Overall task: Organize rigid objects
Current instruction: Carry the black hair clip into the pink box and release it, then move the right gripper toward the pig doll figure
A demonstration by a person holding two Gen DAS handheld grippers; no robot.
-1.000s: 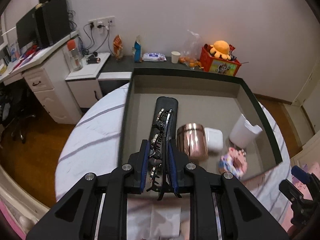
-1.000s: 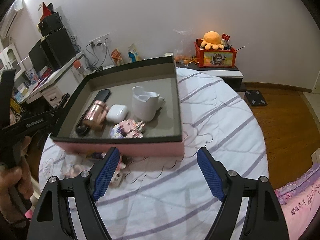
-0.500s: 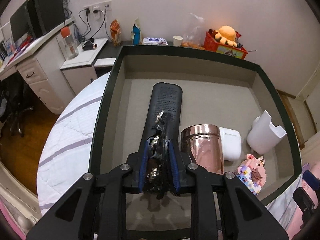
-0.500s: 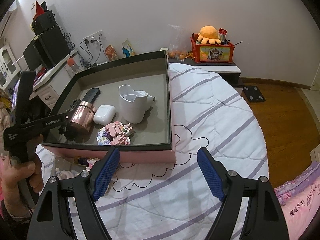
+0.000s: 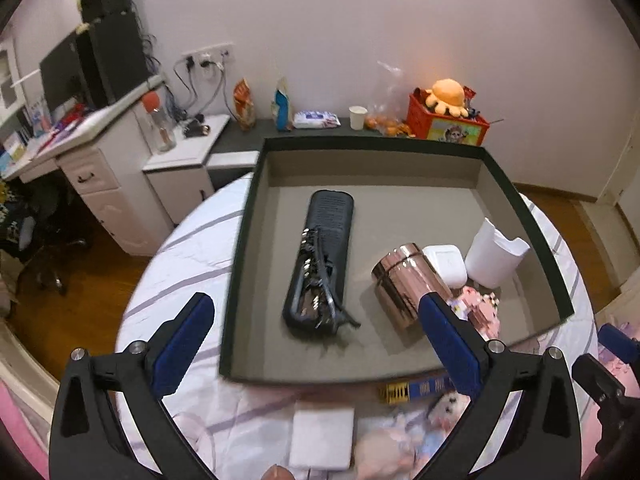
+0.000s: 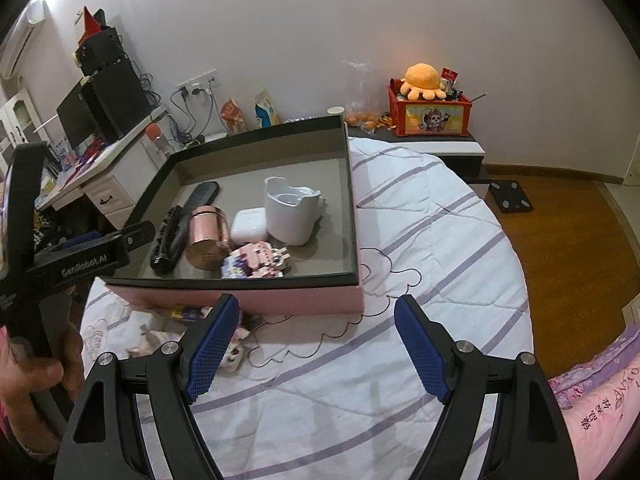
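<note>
The left gripper (image 5: pixel 316 344) hangs over the near edge of the box (image 5: pixel 524 216), and its fingers (image 5: pixel 182 340) are opening wide with nothing between them. The hair clip (image 5: pixel 318 280) lies released on top of the black remote (image 5: pixel 326 240), inside the box near its left side. The right gripper (image 6: pixel 316 352) hovers above the bed (image 6: pixel 440 248), fingers parted and empty, in front of the box's pink front wall.

The box also holds a copper tin (image 5: pixel 408 280) on its side, a white earbud case (image 5: pixel 446 262), a white cup-shaped holder (image 5: pixel 494 258) and a pink block figure (image 5: pixel 480 312). More items, among them a white packet (image 5: pixel 322 438) and a soft toy (image 5: pixel 444 404), are on the bed in front of the box.

Hazards from this state:

- The hair clip rests on the remote, not on the box floor. Any knock to the box or the remote can slide it off or tangle its teeth with neighbouring objects.
- The copper tin lies on its round side. A nudge from the left gripper's right finger, which stands close to it in the left wrist view, can set it rolling against the earbud case or the block figure.
- The box sits on soft bedding. Pressing on its rim can tip it and shift all the contents.
- The two grippers are close together at the box's near corner. Simultaneous reaches for the items in front of the box risk a collision.
</note>
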